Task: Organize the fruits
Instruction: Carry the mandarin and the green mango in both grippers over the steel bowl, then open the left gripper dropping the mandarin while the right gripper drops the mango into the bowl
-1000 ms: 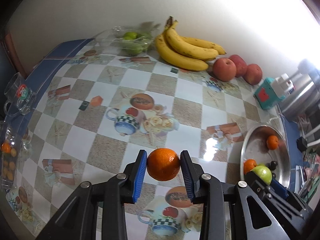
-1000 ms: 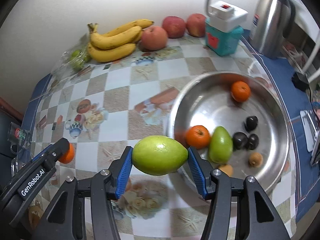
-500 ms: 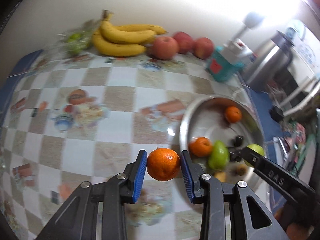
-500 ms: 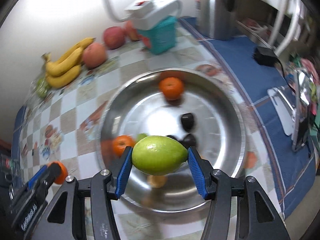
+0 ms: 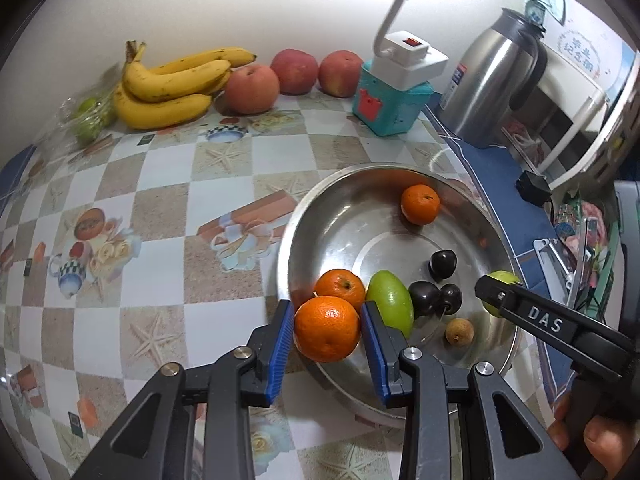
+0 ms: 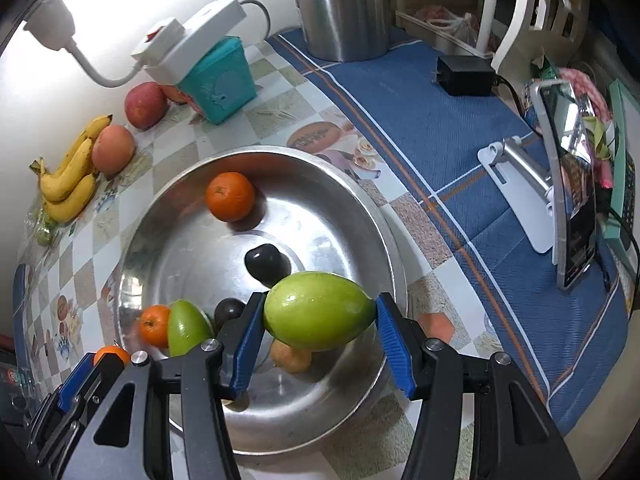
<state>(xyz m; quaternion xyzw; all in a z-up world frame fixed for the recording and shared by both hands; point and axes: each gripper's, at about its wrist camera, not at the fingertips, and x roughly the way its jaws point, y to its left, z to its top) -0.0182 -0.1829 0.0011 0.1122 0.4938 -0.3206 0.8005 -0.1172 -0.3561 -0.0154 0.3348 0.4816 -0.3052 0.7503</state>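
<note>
left hand-held gripper (image 5: 327, 334) clamping a round, dimpled orange (image 5: 327, 328) | right hand-held gripper (image 6: 318, 328) squeezing a smooth oval green fruit (image 6: 318, 311) | both hovering over shiny steel bowl (image 6: 360, 216)

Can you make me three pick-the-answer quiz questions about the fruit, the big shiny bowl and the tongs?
1. Where are the bananas?
A. in the bowl
B. by the wall
C. in the tongs

2. How many oranges lie in the bowl?
A. two
B. four
C. none

3. What do the right tongs hold?
A. nothing
B. an apple
C. a green fruit

Answers: 1 B, they lie beside the apples along the wall. 2 A, one at the far side, one near; a third sits in the left tongs. 3 C, the green fruit is pinched between both pads.
</note>
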